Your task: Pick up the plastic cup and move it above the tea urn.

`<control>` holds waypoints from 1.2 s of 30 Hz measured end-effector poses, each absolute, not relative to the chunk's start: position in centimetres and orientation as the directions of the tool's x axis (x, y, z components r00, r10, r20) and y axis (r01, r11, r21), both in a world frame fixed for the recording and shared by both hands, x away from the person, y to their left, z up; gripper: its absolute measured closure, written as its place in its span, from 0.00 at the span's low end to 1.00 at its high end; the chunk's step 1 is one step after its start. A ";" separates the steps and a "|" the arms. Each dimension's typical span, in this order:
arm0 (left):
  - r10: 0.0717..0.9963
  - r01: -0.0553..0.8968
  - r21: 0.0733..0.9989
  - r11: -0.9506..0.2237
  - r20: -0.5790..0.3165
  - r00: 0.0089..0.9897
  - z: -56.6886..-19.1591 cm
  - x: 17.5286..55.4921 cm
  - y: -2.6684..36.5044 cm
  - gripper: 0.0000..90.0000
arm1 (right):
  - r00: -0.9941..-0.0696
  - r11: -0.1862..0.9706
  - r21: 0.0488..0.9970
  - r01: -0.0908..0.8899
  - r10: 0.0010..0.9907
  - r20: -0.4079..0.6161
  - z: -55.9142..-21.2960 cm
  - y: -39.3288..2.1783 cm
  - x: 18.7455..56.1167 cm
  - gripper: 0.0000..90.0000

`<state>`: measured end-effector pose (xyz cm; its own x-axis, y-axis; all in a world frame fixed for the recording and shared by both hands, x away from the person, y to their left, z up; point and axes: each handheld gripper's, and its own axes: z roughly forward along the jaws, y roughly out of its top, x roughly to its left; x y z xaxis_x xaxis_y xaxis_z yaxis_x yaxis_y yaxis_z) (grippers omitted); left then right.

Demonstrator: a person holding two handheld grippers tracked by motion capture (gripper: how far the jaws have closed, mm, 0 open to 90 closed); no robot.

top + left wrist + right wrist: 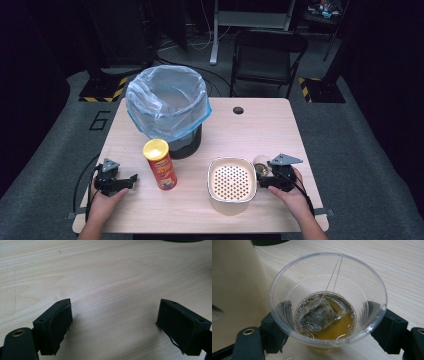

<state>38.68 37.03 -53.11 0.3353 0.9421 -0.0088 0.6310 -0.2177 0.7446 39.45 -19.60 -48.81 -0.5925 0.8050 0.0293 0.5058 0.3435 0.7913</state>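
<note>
Clear plastic cup [328, 300] sits near the table's [260, 125] right edge, between the jaws of the right gripper [267, 179], which press against its sides low down. It holds a shallow pool of amber tea, and a soaked tea bag [320, 313] lies in it with its thin string running up over the far rim. Just beside the cup, on the side toward the middle of the table, stands a cream bin [232, 185] with a perforated insert showing in its open top; its wall rises close by in the right gripper view.

A black waste bin lined with a pale blue plastic bag [167, 102] stands toward the far left corner; nothing can be made out inside it. A red crisp tube [161, 164] with a yellow lid stands upright in front of it, lid on.

Near the left front corner the left gripper [115, 322] rests low over bare wood, jaws spread wide with nothing between them.
</note>
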 end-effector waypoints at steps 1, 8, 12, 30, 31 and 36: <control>0.942 0.632 0.745 -0.215 -0.013 0.335 -53.1 38.7 37.0 0.14 | -0.593 0.345 0.792 0.504 0.804 0.028 -48.8 -19.5 39.5 0.26; 0.941 0.631 0.745 -0.216 -0.013 0.337 -53.1 38.6 36.9 0.14 | -0.603 0.354 0.795 0.492 0.798 0.019 -48.6 -19.2 39.6 0.32; 0.940 0.632 0.743 -0.222 -0.008 0.340 -53.1 38.5 36.9 0.14 | -0.614 0.368 0.792 0.488 0.789 0.011 -48.5 -19.3 39.6 0.35; 0.937 0.637 0.736 -0.229 -0.010 0.348 -53.0 38.5 37.0 0.14 | -0.554 0.329 0.796 0.509 0.832 0.010 -48.4 -22.3 39.4 0.38; 0.937 0.638 0.736 -0.228 -0.011 0.348 -53.0 38.5 36.9 0.14 | -0.554 0.332 0.797 0.504 0.833 0.003 -48.4 -22.5 39.5 0.38; 0.937 0.638 0.736 -0.229 -0.011 0.349 -53.0 38.5 37.0 0.14 | -0.533 0.314 0.798 0.515 0.846 0.011 -48.4 -23.1 39.4 0.37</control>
